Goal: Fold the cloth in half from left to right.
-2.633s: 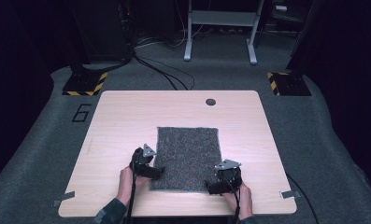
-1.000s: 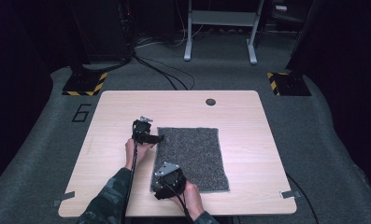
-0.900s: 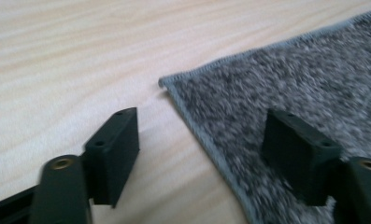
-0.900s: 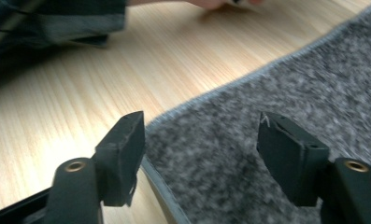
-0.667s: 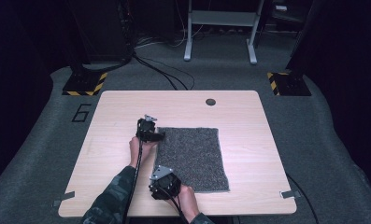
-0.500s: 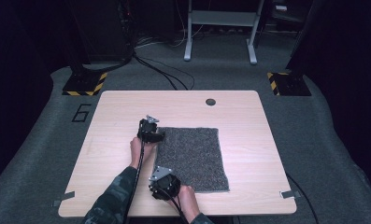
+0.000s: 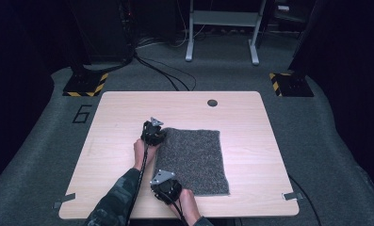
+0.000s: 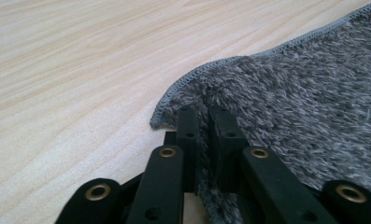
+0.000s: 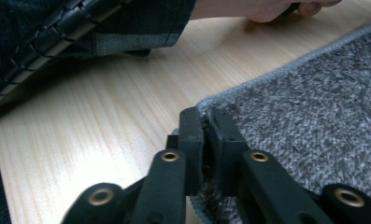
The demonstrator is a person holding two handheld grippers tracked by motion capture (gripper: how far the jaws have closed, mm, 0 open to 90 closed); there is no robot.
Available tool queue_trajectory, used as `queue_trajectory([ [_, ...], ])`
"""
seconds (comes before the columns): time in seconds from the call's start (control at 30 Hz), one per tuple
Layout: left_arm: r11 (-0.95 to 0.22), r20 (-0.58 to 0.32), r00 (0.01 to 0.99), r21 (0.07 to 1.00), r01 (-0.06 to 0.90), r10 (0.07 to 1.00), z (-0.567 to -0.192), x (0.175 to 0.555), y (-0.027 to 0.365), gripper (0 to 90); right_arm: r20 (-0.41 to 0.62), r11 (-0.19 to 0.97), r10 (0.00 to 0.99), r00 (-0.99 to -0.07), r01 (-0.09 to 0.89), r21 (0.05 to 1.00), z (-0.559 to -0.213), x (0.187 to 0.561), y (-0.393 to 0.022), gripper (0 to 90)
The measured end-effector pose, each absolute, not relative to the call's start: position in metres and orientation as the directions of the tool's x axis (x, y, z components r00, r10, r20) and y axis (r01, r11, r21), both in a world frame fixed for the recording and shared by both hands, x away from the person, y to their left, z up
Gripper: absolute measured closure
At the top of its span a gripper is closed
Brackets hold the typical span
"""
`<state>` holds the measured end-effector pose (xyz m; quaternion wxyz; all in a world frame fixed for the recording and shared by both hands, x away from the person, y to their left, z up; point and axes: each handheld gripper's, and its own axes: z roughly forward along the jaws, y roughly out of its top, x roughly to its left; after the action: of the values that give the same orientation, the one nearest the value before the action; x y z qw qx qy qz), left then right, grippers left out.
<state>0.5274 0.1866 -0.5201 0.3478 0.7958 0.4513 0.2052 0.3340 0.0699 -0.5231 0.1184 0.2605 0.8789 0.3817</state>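
Observation:
A grey shaggy mat point(image 7: 194, 160) lies flat on the wooden table point(image 7: 250, 122). My left gripper point(image 7: 160, 134) is at the mat's far left corner. In the left gripper view the left gripper point(image 8: 206, 116) is shut on the mat's stitched corner point(image 8: 192, 93), which lifts slightly. My right gripper point(image 7: 167, 182) is at the near left corner. In the right gripper view the right gripper point(image 9: 204, 116) pinches the mat's edge point(image 9: 230, 98). Both pairs of jaws have just been closing, with the mat between them.
A dark round grommet point(image 7: 212, 102) sits in the table near its far edge. In the right gripper view the other hand point(image 9: 267, 10) and its sleeve point(image 9: 103, 28) lie across the top. Cables point(image 7: 166, 75) and a stand's feet point(image 7: 222, 52) are on the floor beyond.
Since the earliest frame both hands have left the mat's near edge for its left side, the left to the far corner, the right to the near corner. Over the last second they hardly moved.

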Motion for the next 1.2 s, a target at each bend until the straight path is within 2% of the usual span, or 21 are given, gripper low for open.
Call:
queue_trajectory([
  [0.4,-0.291,-0.061,0.499,0.749,0.595,0.864,-0.516,0.526,0.195,85.6,-0.026,0.538,0.59,-0.807,0.369,0.758,-0.519,0.324,0.056,87.5],
  [1.2,-0.287,0.001,0.475,0.798,0.53,0.88,-0.453,0.513,0.212,85.9,-0.04,0.424,0.575,-0.817,0.256,0.869,-0.47,0.312,0.057,87.5],
])
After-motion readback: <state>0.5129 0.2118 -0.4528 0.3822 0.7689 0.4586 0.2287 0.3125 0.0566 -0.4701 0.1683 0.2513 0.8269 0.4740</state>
